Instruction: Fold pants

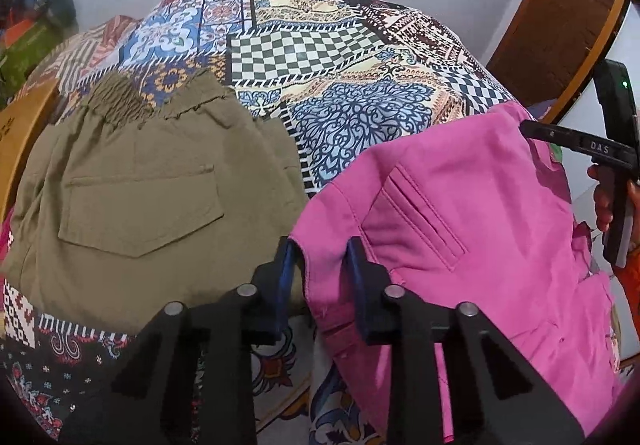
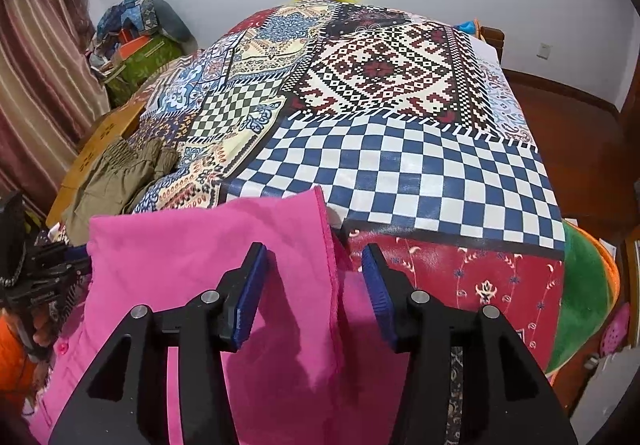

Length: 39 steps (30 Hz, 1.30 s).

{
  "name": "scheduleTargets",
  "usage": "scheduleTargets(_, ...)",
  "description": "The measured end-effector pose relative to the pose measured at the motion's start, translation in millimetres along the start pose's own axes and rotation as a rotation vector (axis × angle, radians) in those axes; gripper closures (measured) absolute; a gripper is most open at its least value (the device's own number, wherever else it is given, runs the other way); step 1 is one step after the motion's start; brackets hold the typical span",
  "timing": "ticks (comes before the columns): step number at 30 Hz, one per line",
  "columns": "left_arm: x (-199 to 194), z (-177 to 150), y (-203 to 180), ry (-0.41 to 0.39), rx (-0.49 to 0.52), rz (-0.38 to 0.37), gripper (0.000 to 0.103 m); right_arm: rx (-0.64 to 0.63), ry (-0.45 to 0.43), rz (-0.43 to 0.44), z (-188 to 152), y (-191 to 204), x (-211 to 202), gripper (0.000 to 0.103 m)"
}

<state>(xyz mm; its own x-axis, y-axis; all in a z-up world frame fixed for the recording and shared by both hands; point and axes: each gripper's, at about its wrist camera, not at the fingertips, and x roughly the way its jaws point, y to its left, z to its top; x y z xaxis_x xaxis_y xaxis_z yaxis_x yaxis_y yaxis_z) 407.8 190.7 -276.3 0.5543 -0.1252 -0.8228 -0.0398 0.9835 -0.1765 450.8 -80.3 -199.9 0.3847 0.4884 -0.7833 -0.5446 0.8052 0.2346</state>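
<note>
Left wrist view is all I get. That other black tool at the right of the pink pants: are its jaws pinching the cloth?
Observer: No. The right gripper has its jaws open, with an edge of the pink pants lying between them, unpinched.
Operator: What's just past that edge?
Observer: A red flowered patch of the bedspread.
Operator: And beyond the olive pants?
Observer: Past the olive pants, a striped curtain hangs on that side of the room.
</note>
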Motion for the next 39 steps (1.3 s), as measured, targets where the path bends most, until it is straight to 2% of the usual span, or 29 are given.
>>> scheduleTargets(2, -1, 1, -1, -0.006, -0.003, 0.009, 0.084, 0.009, 0.001, 0.016, 3, 1, 3, 0.062)
scheduleTargets(4, -2, 2, -1, -0.011, -0.010, 0.013, 0.087, 0.024, 0.023, 0.054, 7, 1, 8, 0.087)
scheduleTargets(6, -4, 2, -1, -0.012, -0.019, 0.016, 0.093, 0.031, 0.014, 0.077, 9, 3, 8, 0.092)
scheduleTargets(9, -11, 4, -5, -0.028, -0.010, 0.029, 0.096, 0.012, -0.022, 0.086, 10, 10, 1, 0.097)
scheduleTargets(18, -50, 19, -16, -0.111, 0.001, 0.020, 0.098, 0.004, -0.143, 0.104, 20, 21, -46, 0.100)
scheduleTargets(27, -109, 34, -36, -0.209, 0.035, 0.027, 0.098, 0.038, -0.298, 0.115, 20, 18, -125, 0.101)
scheduleTargets(34, -136, 31, -50, -0.230, 0.051, -0.001, 0.098, 0.021, -0.305, 0.127, 8, 23, -148, 0.101)
scheduleTargets(39, -139, 27, -63, -0.223, 0.086, 0.020, 0.098, 0.019, -0.292, 0.136, -6, 25, -145, 0.101)
